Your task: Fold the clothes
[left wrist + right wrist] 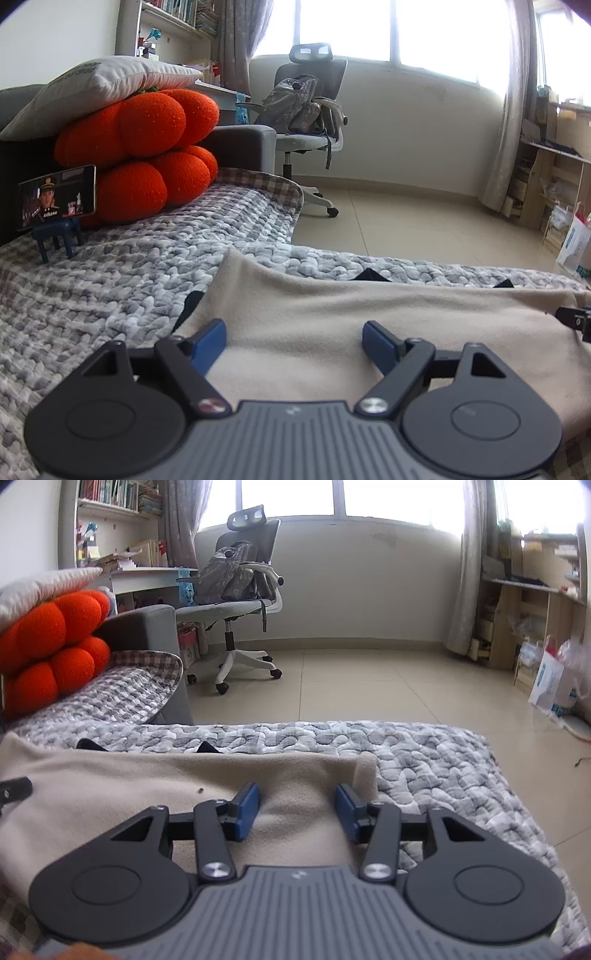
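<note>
A beige fleece garment (332, 314) lies spread flat on the grey knitted blanket (129, 288) of a sofa, with small black corners (369, 275) sticking out from under its far edge. My left gripper (295, 341) hovers low over the garment's left part, jaws wide open, the cloth lying flat beneath them. My right gripper (297, 810) is at the garment's (129, 794) right end, where the cloth is folded over. Its jaws stand open, and a soft hump of the fabric rises between the blue pads (247, 810).
Orange pumpkin cushions (147, 147) and a white pillow (103, 81) are stacked at the sofa's left end. A phone on a small blue stand (55, 206) plays a video in front of them. Beyond the blanket's edge are tiled floor (369, 686), an office chair (240, 590) and shelves (535, 609).
</note>
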Tool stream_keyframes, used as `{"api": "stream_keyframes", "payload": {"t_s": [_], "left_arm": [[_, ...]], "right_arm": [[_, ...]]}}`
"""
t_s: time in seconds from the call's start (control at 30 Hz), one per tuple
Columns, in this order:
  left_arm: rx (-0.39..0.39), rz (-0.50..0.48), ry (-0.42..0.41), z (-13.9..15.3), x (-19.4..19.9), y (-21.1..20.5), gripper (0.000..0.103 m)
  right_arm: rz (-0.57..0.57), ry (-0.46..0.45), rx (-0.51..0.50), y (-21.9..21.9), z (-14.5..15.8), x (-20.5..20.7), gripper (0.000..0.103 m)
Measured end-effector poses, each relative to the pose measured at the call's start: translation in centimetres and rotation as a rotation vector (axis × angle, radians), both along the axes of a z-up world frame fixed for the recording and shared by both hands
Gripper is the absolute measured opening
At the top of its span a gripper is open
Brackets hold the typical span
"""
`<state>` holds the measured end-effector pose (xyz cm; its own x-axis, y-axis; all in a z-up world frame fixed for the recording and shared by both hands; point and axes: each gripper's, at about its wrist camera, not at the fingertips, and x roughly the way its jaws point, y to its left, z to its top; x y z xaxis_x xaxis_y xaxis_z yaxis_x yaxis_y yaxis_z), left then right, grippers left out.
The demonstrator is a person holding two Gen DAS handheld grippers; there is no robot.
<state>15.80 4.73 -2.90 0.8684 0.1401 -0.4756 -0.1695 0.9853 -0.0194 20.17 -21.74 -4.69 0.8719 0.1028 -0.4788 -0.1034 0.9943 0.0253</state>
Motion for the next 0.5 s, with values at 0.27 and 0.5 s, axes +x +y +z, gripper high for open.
{"api": "stream_keyframes", "payload": {"t_s": [0.27, 0.5], "left_arm": [[-0.022, 0.007, -0.016, 0.0, -0.2, 0.1, 0.083], [-0.043, 0.008, -0.028, 0.0, -0.4, 0.3, 0.083]], "right_arm": [[0.022, -0.068, 0.08, 2.9, 2.0, -2.6, 0.066], [0.282, -0.065, -0.117, 9.4, 0.7, -3.9, 0.093]]}}
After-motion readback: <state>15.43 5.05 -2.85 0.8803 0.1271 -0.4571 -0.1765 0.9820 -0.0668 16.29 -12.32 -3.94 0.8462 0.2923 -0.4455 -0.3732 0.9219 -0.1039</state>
